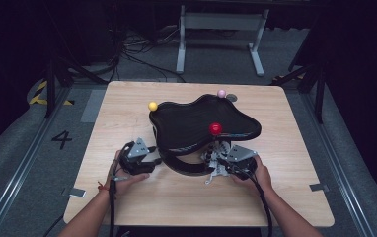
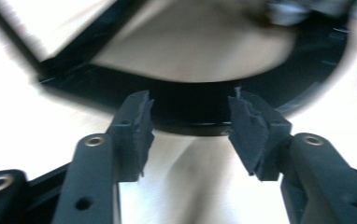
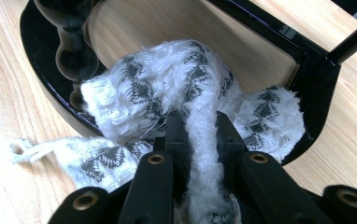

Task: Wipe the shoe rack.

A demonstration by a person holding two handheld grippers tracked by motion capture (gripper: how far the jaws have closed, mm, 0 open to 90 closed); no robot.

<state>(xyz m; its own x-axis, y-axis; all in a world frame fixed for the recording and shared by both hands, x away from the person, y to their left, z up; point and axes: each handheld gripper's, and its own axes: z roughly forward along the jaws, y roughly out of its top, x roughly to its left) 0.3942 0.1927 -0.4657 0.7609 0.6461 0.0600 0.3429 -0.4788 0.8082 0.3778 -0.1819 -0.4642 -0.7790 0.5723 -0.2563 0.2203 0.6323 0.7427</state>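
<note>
A black stand point(image 1: 201, 118) with a wavy top tray and a curved base loop point(image 1: 186, 167) sits mid-table. A white cloth with a black pattern point(image 1: 215, 157) lies bunched over the loop's right end. My right gripper point(image 1: 218, 162) is shut on it. In the right gripper view a twisted strand of the cloth point(image 3: 167, 79) runs between the jaws of the gripper point(image 3: 200, 126) and drapes over the glossy black rim point(image 3: 41, 70). My left gripper point(image 1: 156, 159) sits at the loop's left end. Its view is blurred; the gripper point(image 2: 190, 121) is open, empty, facing the base loop point(image 2: 190, 105).
The stand carries a yellow ball point(image 1: 152, 105), a pink ball point(image 1: 221, 93) and a red ball point(image 1: 215, 129) on posts. The wooden table point(image 1: 127, 197) has bare room in front and to both sides. Behind it stand a white frame point(image 1: 221, 29) and floor cables.
</note>
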